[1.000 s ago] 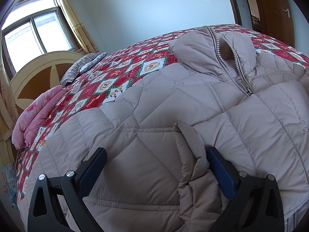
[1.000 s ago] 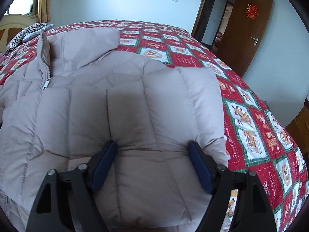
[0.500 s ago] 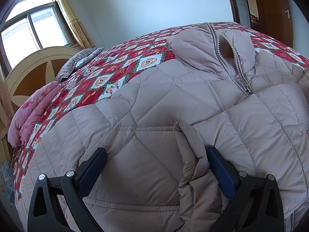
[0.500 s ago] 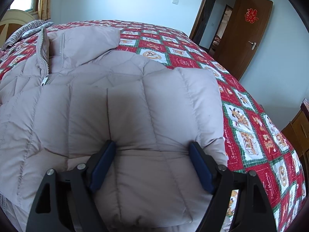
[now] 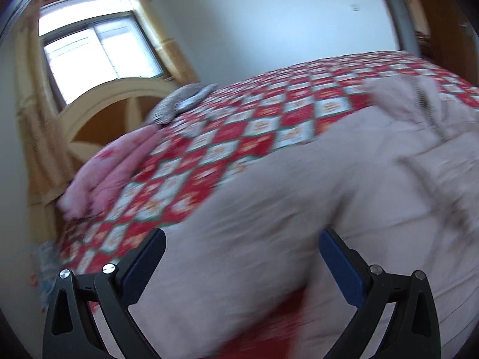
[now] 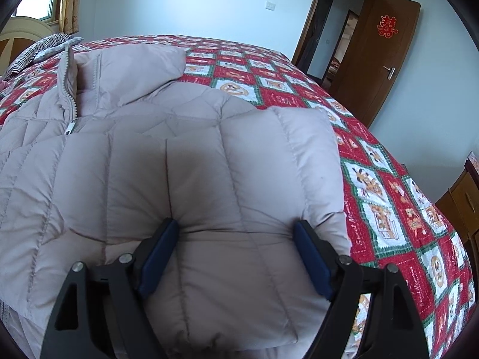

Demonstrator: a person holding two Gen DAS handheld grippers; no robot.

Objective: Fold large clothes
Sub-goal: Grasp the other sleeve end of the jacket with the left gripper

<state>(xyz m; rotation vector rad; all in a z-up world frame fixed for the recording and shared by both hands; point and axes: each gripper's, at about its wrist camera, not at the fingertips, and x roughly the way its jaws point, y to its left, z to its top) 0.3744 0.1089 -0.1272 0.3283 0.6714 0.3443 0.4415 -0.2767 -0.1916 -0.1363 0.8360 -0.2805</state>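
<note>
A beige quilted down jacket (image 6: 167,161) lies front up on the bed, zipped, collar toward the far side. Its right sleeve (image 6: 248,179) is folded over the body. My right gripper (image 6: 236,233) is open, its blue pads pressed down on the sleeve's lower part. In the blurred left wrist view the jacket (image 5: 299,209) fills the lower right. My left gripper (image 5: 241,242) is open and empty over the jacket's left edge, apart from the fabric.
The bed has a red patchwork cover (image 6: 389,185). Pink bedding (image 5: 110,170) and a striped pillow (image 5: 179,104) lie by the cream headboard (image 5: 119,101). A window (image 5: 98,51) is behind it. A brown door (image 6: 380,62) stands open at right.
My left gripper has swung left and back off the jacket, and its view is blurred by motion. The small fold of fabric between its fingers is gone. The right gripper has barely moved.
</note>
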